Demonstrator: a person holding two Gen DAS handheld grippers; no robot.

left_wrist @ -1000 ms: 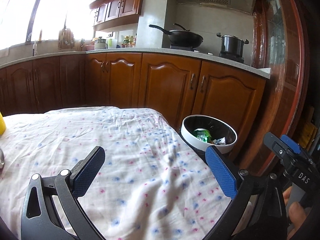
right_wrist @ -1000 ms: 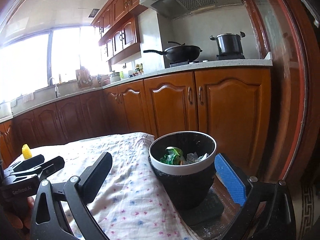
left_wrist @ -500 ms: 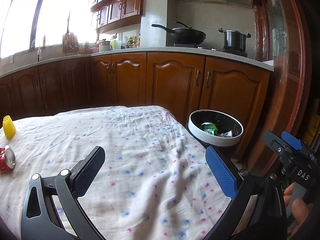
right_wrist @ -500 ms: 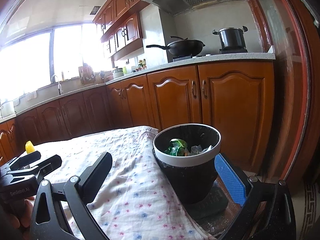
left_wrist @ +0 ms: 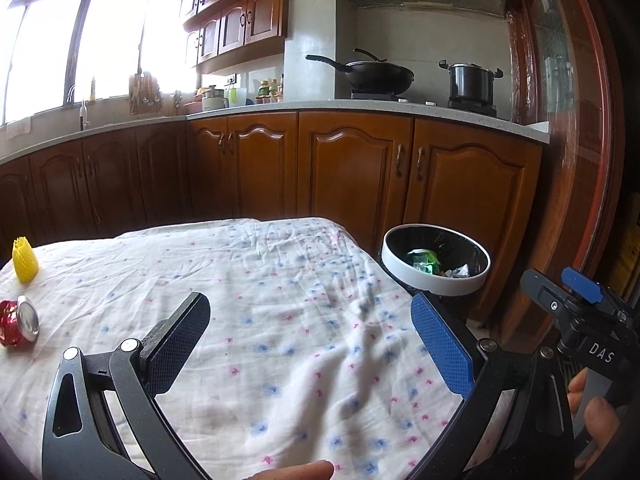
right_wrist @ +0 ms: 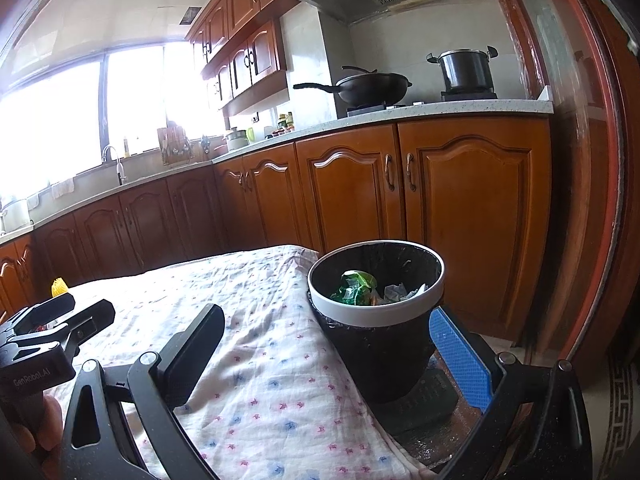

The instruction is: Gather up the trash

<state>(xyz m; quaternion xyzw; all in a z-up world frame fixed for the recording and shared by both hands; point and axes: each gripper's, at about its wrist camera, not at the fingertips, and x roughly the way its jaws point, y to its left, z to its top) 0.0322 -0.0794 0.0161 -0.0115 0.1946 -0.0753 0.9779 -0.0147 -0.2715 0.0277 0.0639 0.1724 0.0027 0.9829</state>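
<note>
Trash still on the cloth sits at the far left edge of my left view: a crushed red can (left_wrist: 18, 322) lying on its side with its silver end toward me, and a yellow foam net (left_wrist: 25, 261) just above it in the frame, the two near each other but apart. My left tongs (left_wrist: 310, 334) are spread wide and hold nothing; my right tongs (right_wrist: 326, 354) are equally wide and empty, looking at the bin (right_wrist: 376, 312), which stands at the table's right end with a green wrapper (right_wrist: 354, 286) and crumpled paper already inside. I judge the can comes next: I should swing left, square the pads across its body rather than its rim, and close gently so it does not skid on loose fabric. The tablecloth (left_wrist: 280, 320), white with small blue and pink flowers, is wrinkled. Beyond it run wooden cabinets (left_wrist: 352, 176), a wok (left_wrist: 376, 74) and pot (left_wrist: 470, 82) upper right, bright windows (left_wrist: 80, 48) upper left.
</note>
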